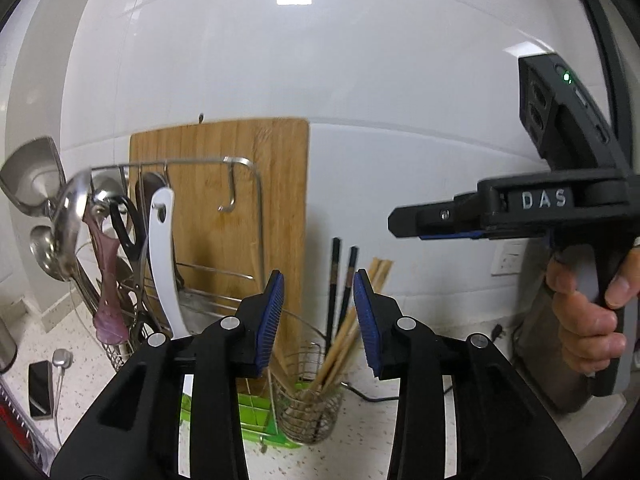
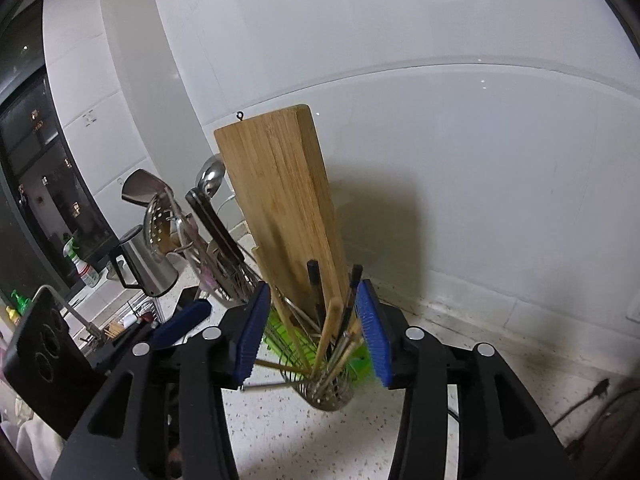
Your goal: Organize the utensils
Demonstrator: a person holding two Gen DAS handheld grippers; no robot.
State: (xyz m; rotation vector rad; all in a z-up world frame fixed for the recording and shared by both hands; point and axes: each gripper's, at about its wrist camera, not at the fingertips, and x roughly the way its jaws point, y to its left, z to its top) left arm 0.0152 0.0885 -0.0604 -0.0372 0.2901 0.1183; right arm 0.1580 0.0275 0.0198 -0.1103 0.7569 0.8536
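While both tools are hanging over the counter, utensils are dangling from the wire rack (image 1: 240, 162) at left, by the cutting board (image 1: 224, 184). Left gripper (image 1: 319, 320) is standing spread, pinching nothing. Chopsticks (image 2: 332, 332) are sitting in the mesh holder (image 2: 328, 394), framed by the right gripper (image 2: 316, 332), also spread and empty. Best approach, judging: descend squarely, closing on one stick only.

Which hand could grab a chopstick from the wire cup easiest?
Probably the right. The right gripper hangs open just above the wire cup, chopsticks between its pads. The left gripper is open too, but looks farther back from the cup.
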